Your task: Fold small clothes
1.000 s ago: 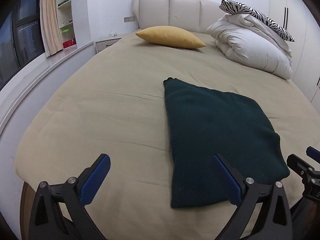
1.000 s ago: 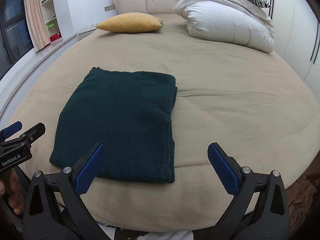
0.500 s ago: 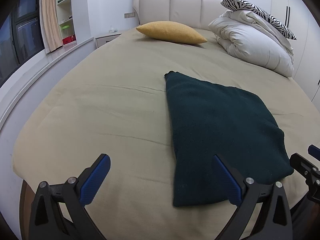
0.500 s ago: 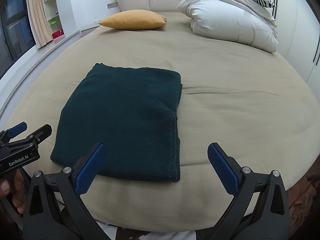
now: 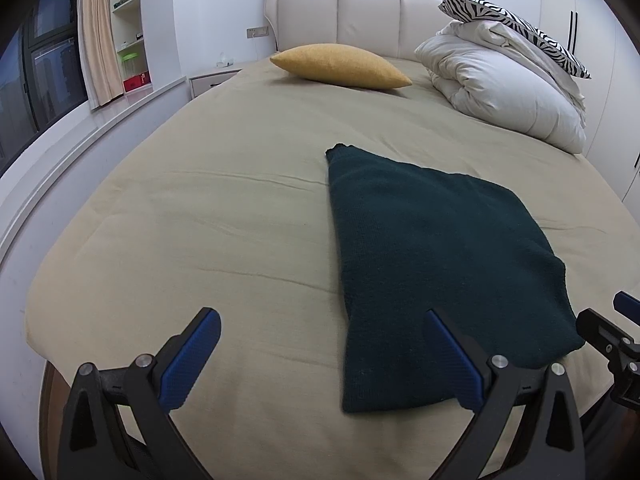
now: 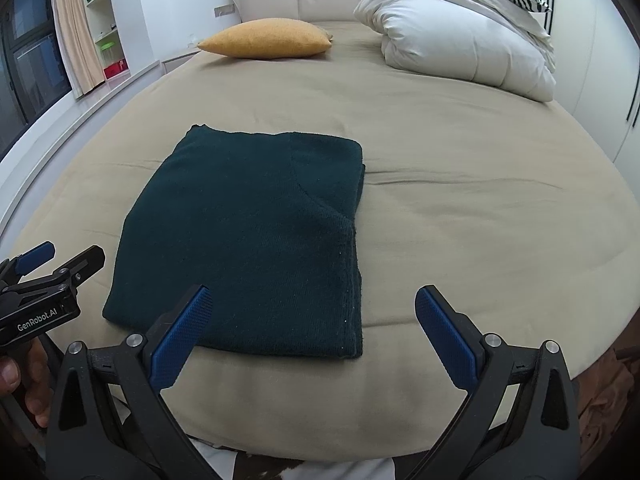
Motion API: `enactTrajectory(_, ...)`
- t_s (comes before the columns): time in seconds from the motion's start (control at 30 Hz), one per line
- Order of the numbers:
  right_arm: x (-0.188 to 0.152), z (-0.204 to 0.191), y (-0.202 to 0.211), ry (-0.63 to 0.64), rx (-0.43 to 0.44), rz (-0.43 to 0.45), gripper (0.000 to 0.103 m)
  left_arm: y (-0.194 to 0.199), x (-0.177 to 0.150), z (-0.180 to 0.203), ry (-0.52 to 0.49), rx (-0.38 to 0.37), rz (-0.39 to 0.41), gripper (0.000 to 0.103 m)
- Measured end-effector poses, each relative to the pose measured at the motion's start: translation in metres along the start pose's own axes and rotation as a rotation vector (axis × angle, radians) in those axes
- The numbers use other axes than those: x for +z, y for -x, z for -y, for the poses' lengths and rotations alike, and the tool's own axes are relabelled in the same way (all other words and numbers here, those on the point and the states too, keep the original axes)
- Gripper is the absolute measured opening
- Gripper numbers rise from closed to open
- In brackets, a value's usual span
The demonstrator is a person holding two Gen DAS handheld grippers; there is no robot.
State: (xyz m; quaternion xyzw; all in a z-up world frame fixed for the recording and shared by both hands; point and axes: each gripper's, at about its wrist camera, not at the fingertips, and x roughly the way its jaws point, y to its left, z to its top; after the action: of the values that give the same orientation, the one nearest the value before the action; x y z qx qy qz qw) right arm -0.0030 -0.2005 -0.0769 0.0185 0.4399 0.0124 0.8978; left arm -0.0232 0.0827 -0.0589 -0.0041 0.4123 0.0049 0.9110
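Garment: a dark green knit garment [image 6: 248,232] is lying flat in a folded rectangle on the near half of the bed [image 6: 460,216], its stacked layer edges showing along the right side in the right wrist view.

Left gripper: the left gripper [image 5: 320,354] is hovering at the near edge of the bed with its blue pads spread wide and nothing between them; its right pad is overlapping the garment's near left part in the left wrist view, though contact cannot be confirmed.

Right gripper: the right gripper [image 6: 314,330] is likewise standing wide apart and empty, straddling the garment's near right corner from just in front of it.

Relation of tools to garment: both grippers are sitting near the viewer, with the garment lying just beyond their tips, the left one toward its left side, the right one toward its right.

Judged stage: the fold is appearing complete or nearly so.

Risk, layers: a pinch taking only the top layer at the right edge would be peeling the stack apart.

Risk, bedding: a low approach would be catching the tan sheet along with the knit and dragging both.

Risk, edge: pulling toward the near side would be sliding the garment off the bed.

Background: a yellow pillow [image 6: 266,38] and white duvet [image 6: 460,36] are resting far away, well apart.
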Motion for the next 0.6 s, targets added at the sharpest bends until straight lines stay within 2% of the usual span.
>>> enactTrajectory(0.6, -0.0022, -0.0012, 0.0002, -0.008, 0.004, 0.0, 0.103, 0.0004, -0.0008, 0.0016, 0.001, 0.002, -0.001, 0.103)
